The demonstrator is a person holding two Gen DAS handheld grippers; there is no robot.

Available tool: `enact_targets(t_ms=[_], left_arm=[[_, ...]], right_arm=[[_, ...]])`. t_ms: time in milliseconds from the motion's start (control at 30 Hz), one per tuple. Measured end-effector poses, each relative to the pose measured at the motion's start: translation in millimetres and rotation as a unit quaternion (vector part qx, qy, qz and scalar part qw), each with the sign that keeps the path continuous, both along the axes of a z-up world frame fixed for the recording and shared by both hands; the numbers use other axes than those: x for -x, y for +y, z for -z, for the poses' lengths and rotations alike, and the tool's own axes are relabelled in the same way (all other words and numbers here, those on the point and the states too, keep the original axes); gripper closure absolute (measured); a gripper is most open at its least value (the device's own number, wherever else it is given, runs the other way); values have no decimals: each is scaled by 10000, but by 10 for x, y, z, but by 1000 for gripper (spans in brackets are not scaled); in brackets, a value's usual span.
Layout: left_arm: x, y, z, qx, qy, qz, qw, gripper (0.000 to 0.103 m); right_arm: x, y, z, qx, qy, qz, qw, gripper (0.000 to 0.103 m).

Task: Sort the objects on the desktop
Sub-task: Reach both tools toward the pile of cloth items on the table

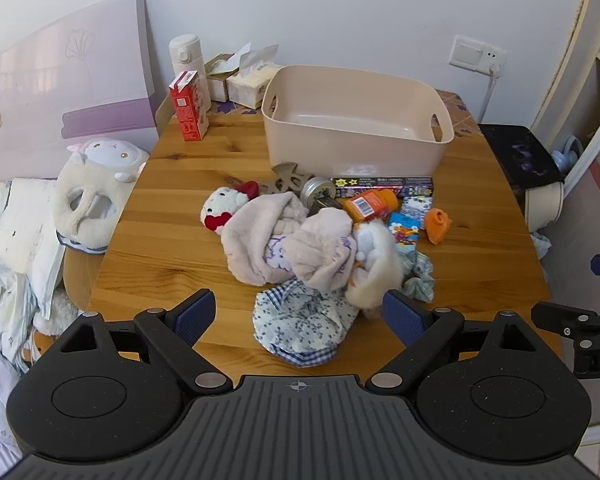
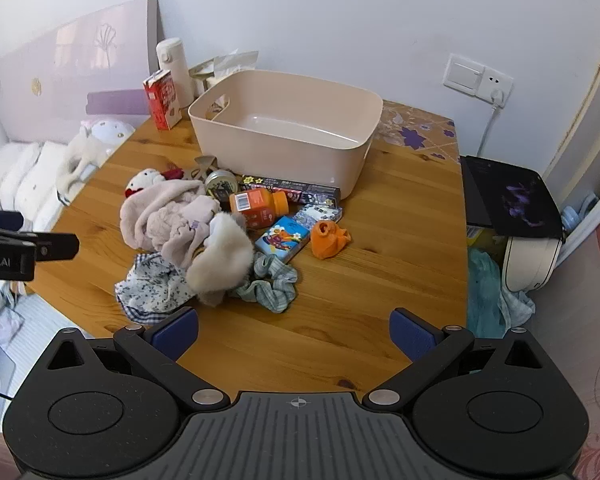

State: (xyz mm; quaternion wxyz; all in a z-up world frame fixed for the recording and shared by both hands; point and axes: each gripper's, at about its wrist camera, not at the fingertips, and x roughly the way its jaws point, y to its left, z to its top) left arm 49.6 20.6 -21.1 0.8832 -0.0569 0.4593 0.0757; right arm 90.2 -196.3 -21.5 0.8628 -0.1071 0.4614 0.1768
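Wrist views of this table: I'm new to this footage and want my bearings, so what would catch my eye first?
The jumbled heap in the middle of the wooden table: pinkish fleece cloths, an orange bottle and a small orange cloth at its right edge. Just behind it stands an empty beige bin. Both grippers hover at the near edge, left and right, jaws wide open and holding nothing.

I saw both views bright with soft daylight and sharp; shadows on the desk [image 1: 172,216] were faint, and the fisheye bent the edges, with dark corners.
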Motion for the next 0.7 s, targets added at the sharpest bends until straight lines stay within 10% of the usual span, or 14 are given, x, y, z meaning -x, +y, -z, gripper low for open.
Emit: enact_targets(t_ms=[700], left_arm=[[-711, 575, 677, 520, 716, 526, 9947, 10]], right_arm=[[-578, 573, 381, 27, 307, 438, 9986, 0]])
